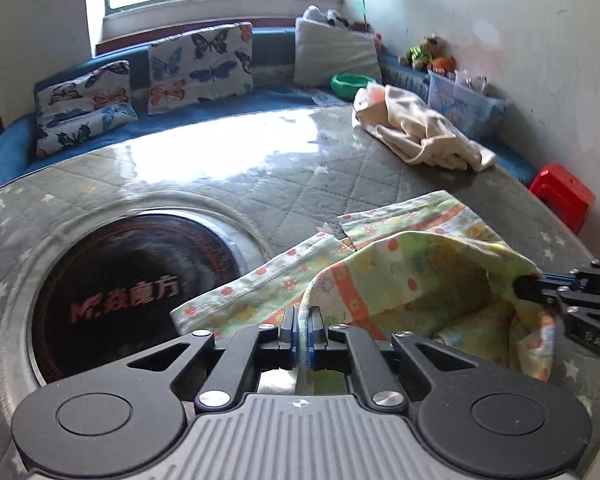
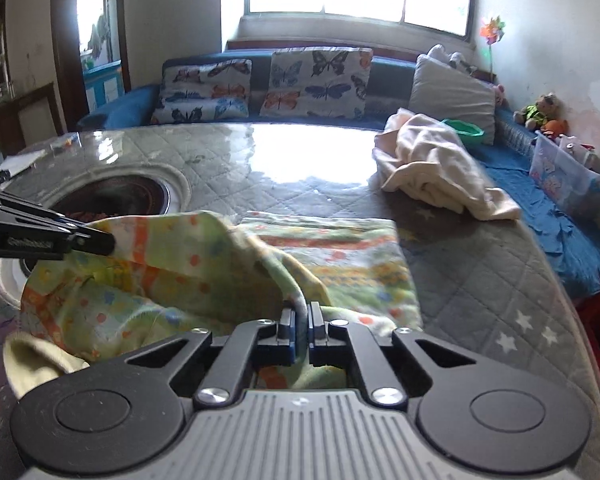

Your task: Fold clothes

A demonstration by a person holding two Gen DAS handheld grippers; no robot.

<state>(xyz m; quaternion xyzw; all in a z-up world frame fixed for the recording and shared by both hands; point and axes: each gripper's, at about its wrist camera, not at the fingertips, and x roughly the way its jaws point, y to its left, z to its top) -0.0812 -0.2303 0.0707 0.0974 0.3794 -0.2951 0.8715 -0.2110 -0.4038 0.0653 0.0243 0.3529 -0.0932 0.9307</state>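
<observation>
A quilted grey table (image 1: pixel 284 176) fills both views, running away ahead of both grippers toward a blue sofa (image 2: pixel 116 114) under the window. Set into it, ahead and to the left of the left gripper (image 1: pixel 301 330), is a round dark cooktop (image 1: pixel 128 280).

The floral garment (image 2: pixel 332 256), green and yellow with orange bands, lies directly ahead of the right gripper (image 2: pixel 299 330) and spreads flat on the table beyond it. Its long axis seems to run away from the grippers, toward the sofa. The near edge is lifted off the table between the two grippers and sags in a loose pocket.

A second, cream garment (image 1: pixel 416 132) sits crumpled well apart, far ahead and to the right of both grippers, near the table's far edge.

Both grippers are clamped tight on the near hem of the floral garment, a thin fold of cloth pinched between each pair of pads. Each holds a different spot along that hem, the right gripper showing at the right edge of the left wrist view. Neither is clearly nearer the rest of the garment, so the coming fold looks likely to carry the held edge forward over the flat part.

The garment's type is hard to tell: sleeves or legs cannot be made out. Its near part is hidden beneath the gripper bodies, and motion blur softens the lifted cloth.
</observation>
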